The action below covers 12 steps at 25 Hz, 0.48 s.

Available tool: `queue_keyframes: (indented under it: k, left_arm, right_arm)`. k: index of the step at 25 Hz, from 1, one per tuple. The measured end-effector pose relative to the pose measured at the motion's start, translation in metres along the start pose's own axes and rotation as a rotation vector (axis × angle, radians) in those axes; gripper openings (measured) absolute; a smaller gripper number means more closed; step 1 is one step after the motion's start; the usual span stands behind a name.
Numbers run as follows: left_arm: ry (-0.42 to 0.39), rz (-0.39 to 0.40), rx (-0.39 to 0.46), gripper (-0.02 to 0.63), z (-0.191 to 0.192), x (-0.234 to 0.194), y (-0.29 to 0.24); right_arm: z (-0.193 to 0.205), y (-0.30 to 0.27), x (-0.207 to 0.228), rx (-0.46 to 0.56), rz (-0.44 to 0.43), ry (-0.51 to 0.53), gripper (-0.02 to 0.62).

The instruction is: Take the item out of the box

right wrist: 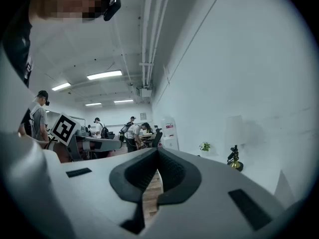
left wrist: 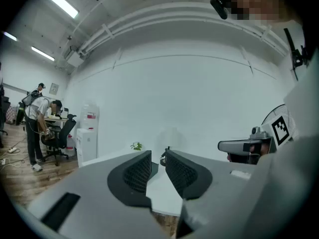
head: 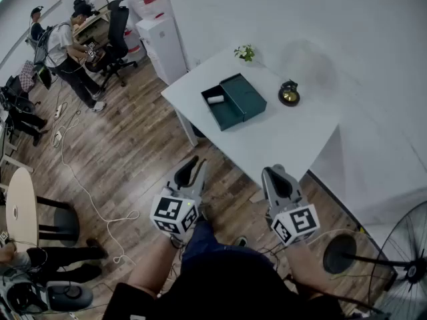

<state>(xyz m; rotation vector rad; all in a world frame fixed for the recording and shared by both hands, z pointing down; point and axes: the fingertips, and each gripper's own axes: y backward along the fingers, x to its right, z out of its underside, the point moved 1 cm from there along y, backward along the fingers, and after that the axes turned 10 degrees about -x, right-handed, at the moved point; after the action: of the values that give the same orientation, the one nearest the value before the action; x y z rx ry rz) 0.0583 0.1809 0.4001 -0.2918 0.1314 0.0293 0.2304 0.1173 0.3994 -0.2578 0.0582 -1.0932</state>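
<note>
Left tool [head: 194, 162]: held low before the body, above the wooden floor [head: 127, 152] and short of the bench [head: 280, 139], nose aimed forward and up toward the bench edge, marker cube toward the body. In the left gripper view, left tool [left wrist: 158, 154] with jaws drawn together to a narrow slit, nothing between them. Right tool [head: 275, 173]: level with the left and well apart from it, just off the near bench corner, aimed the same way. In the right gripper view, right tool [right wrist: 158, 151] with jaws fully together, tips touching, clamped on nothing. Neither tool in contact with anything on the bench.

Box [head: 221, 109] — dark green, open, mid-bench toward the left edge, well ahead of both tools; lid [head: 245, 96] flat alongside it on the right, touching. Long axis of tray and lid alike: diagonal, far-left to near-right in the head view. Item [head: 215, 99] — small, white, oblong — inside the tray at its far end, lying flat, long axis roughly across the tray; finer detail too small to tell.

Also on the bench: small plant [head: 245, 52] at the far corner, black-and-brass object [head: 289, 93] right of the lid, apart from it.
</note>
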Motion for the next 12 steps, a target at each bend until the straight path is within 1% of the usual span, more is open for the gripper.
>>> queue_keyframes:
  k: [4,7,12]
  left_arm:
    - [-0.029,-0.031,0.058,0.084,-0.023,0.007,0.034]
    - [-0.04,-0.051,0.103,0.082,-0.038,0.003,0.05]
    - [-0.044,-0.075,0.121,0.081,-0.043,-0.007,0.066]
  right_arm:
    - [-0.014,0.02,-0.008,0.038,0.018,0.01,0.005]
    - [-0.022,0.02,-0.011,0.053,0.024,0.011,0.005]
    - [-0.027,0.014,-0.024,0.056,0.019,0.019,0.005]
